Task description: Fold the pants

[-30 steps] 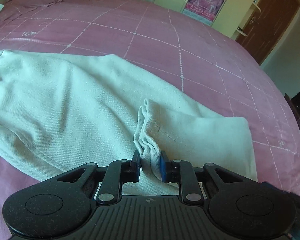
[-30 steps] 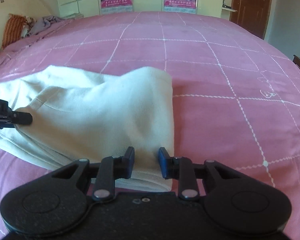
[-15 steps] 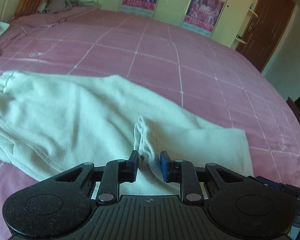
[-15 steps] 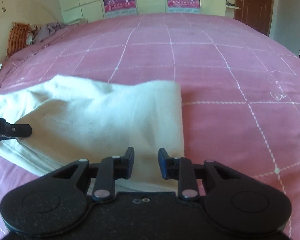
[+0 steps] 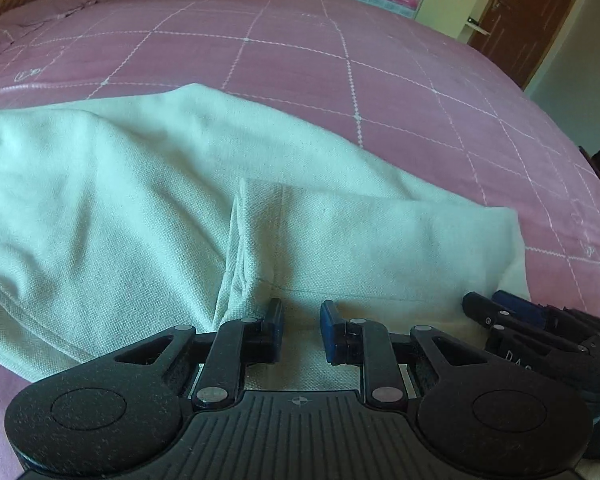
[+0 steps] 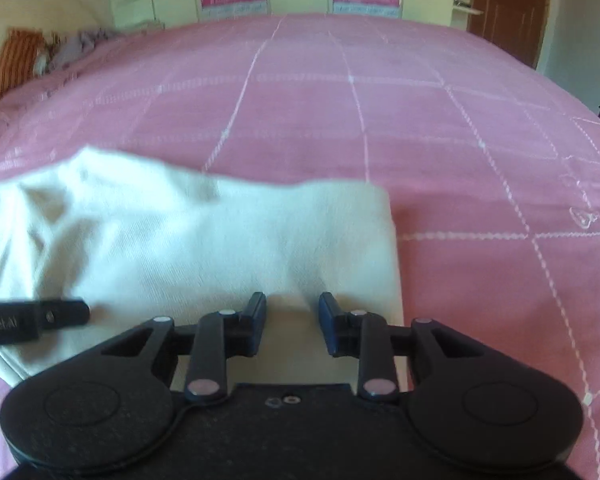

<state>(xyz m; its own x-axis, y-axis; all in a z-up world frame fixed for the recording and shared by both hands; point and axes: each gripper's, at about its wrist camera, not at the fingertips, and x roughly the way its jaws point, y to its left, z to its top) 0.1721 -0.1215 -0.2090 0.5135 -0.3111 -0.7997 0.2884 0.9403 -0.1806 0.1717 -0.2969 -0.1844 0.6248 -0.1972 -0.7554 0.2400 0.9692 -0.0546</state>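
So the white pants [image 5: 148, 208] are lying on the pink checked bedspread [image 5: 340, 80], stretched out sideways across both wrist views. The long axis is running left to right, with the bulkier part heading off the left edge and a folded-over leg end [image 5: 380, 240] sitting on top toward the right, its straight edge finishing just short of the bare bedspread.

The left gripper [image 5: 302, 330] is pointing down over the near edge of that folded layer. Its fingers are sitting a little apart with cloth lying under the gap, and a bunched ridge of fabric is rising right beside the left pad. I can't see either pad actually pressing on the cloth, so nothing is looking pinched there.

The right gripper [image 6: 292, 322] is hovering over the near right corner of the pants in its own blurry view, fingers a bit apart too, with white fabric showing in the gap and no squeeze on it as far as I can tell. It's also showing up at the right edge of the left view, just beside the pants' corner.
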